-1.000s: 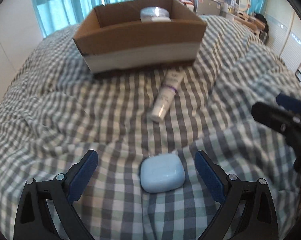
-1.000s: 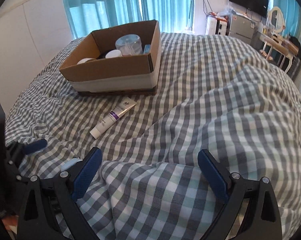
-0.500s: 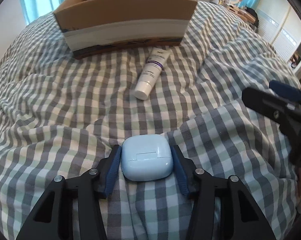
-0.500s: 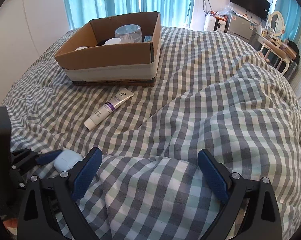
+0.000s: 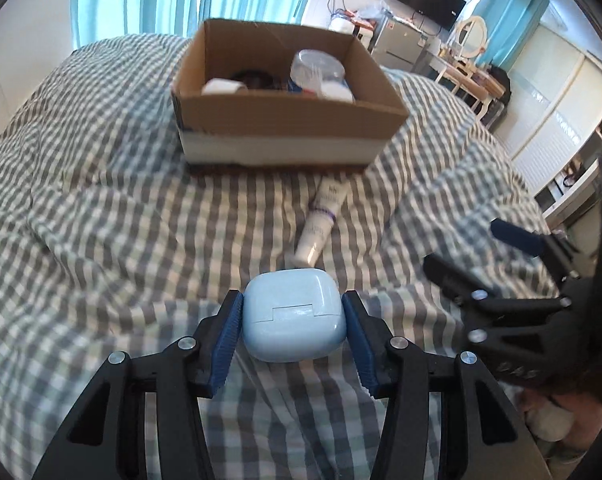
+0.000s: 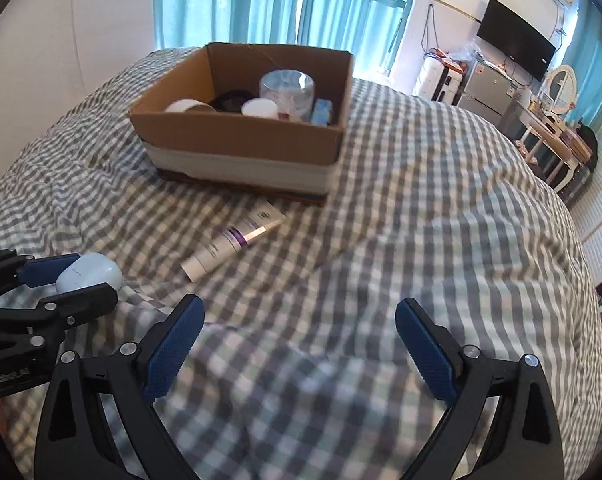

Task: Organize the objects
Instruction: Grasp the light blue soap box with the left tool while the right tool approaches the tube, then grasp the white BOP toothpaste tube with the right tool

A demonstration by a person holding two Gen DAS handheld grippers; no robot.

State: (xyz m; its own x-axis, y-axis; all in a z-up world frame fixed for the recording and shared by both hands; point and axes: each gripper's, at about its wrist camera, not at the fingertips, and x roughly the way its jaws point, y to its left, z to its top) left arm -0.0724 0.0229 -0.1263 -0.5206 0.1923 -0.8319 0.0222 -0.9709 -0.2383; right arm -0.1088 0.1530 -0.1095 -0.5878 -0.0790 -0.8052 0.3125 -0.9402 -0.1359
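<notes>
My left gripper [image 5: 293, 316] is shut on a pale blue earbud case [image 5: 294, 315], both blue pads pressed to its sides, lifted a little above the checked bedspread. In the right wrist view the same case [image 6: 89, 273] shows at the far left in the left gripper [image 6: 71, 278]. A white cream tube [image 5: 321, 224] with a purple band lies on the bed between the case and the cardboard box [image 5: 285, 120]. My right gripper [image 6: 299, 338] is open and empty, low over the bed, with the tube [image 6: 233, 242] ahead of it and to the left.
The cardboard box [image 6: 241, 140] holds a clear plastic tub [image 6: 287, 88], white jars and a dark item. The grey-and-white checked bedspread [image 6: 441, 220] is rumpled into folds. Beyond the bed stand curtains, a wall television and a dressing table [image 6: 553, 136].
My left gripper closed on the blue case and lifted it off the bedspread, tilting up so the box's contents show. My right gripper shifted over the bed, still open.
</notes>
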